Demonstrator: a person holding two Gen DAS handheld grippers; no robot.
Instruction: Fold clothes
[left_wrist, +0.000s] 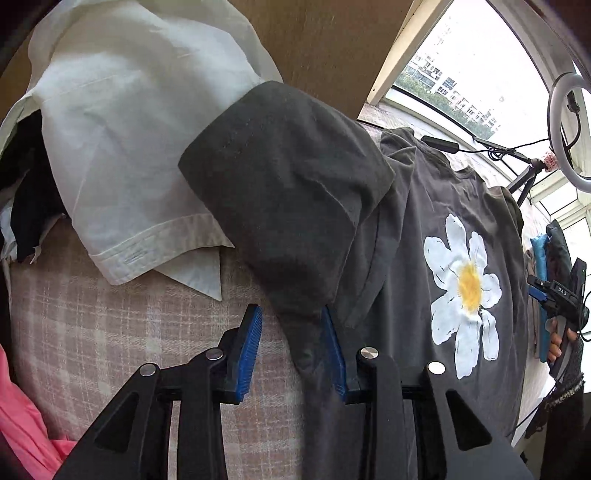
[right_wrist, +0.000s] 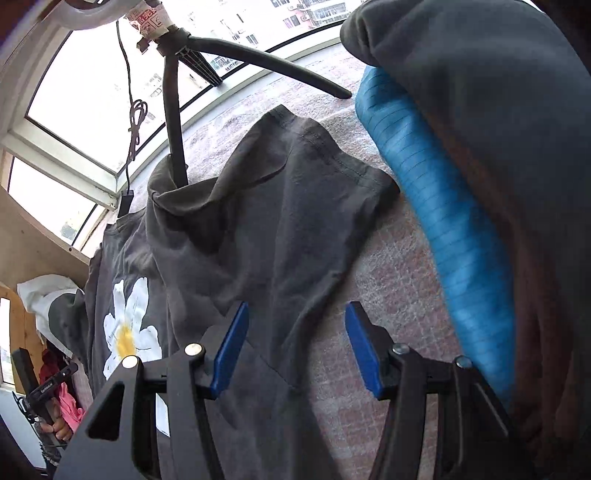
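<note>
Left wrist view: the tee (left_wrist: 424, 206), dark grey with a white daisy print (left_wrist: 463, 284), lies spread on a surface (left_wrist: 110, 325) covered in pale pink plaid cloth. One sleeve (left_wrist: 280, 192) runs toward the camera, its narrow end sitting between the blue pads of the left gripper (left_wrist: 291, 350). The jaws stand apart; the cloth brushes the right-hand pad but is not pinched, so the gripper reads as released. The tee looks like thin, limp cotton: light, soft, quick to wrinkle and sag, nothing fragile. It should be taken at a hem or seam, where the stitched edge gives the pads something firmer to bite; the sleeve hem or shoulder seam seems the natural hold here. A white shirt (left_wrist: 140, 129) lies crumpled toward the surface's far left corner, touching the sleeve, and a pink garment (left_wrist: 26, 417) shows at the near left edge. The left gripper points across the surface, low and close to level with the cloth.

Right wrist view: the tee's other sleeve (right_wrist: 332, 166) lies flat with a few creases, its collar bunched against a tripod leg (right_wrist: 175, 129). The right gripper (right_wrist: 295, 347) hangs low over the tee's side edge, jaws wide and holding nothing; one pad is above grey cloth, the other above bare plaid. Rolled grey and blue cloth (right_wrist: 443, 221) lies along the right edge. The sleeve hem ahead looks the likeliest hold.
</note>
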